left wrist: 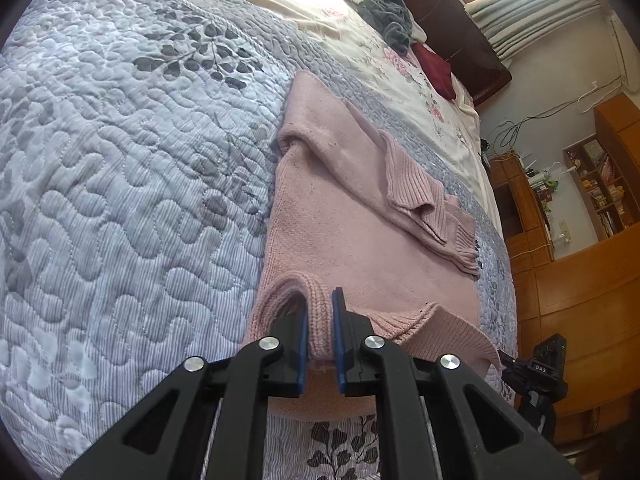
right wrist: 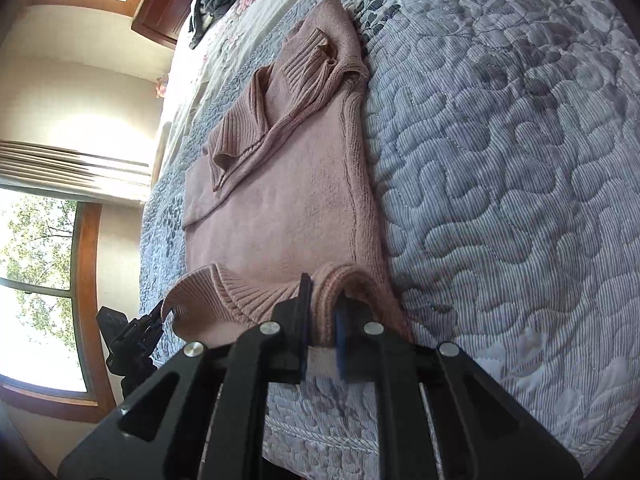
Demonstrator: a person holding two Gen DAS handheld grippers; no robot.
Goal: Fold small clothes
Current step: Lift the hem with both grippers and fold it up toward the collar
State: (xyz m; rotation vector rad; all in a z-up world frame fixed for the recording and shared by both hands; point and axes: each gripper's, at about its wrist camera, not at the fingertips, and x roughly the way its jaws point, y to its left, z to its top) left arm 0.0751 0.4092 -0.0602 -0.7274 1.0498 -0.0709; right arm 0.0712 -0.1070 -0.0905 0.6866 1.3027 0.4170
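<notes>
Surroundings: a grey garment heap [left wrist: 390, 16] and a dark red cloth [left wrist: 436, 70] lie far up the bed [left wrist: 120, 160], well apart from the work. The pink sweater [left wrist: 352, 232] lies flat on the quilted bedspread, sleeves folded across its body. The left gripper [left wrist: 320, 336] and right gripper [right wrist: 323, 320] each pinch the near ribbed edge.

Sweater [left wrist: 360, 216] flat on the quilt [left wrist: 120, 200], its sleeves [left wrist: 416, 188] folded on top of its body, near edge between the fingers of left gripper [left wrist: 320, 320] and right gripper [right wrist: 322, 312], clothes heap [left wrist: 388, 16] beyond its far end.
</notes>
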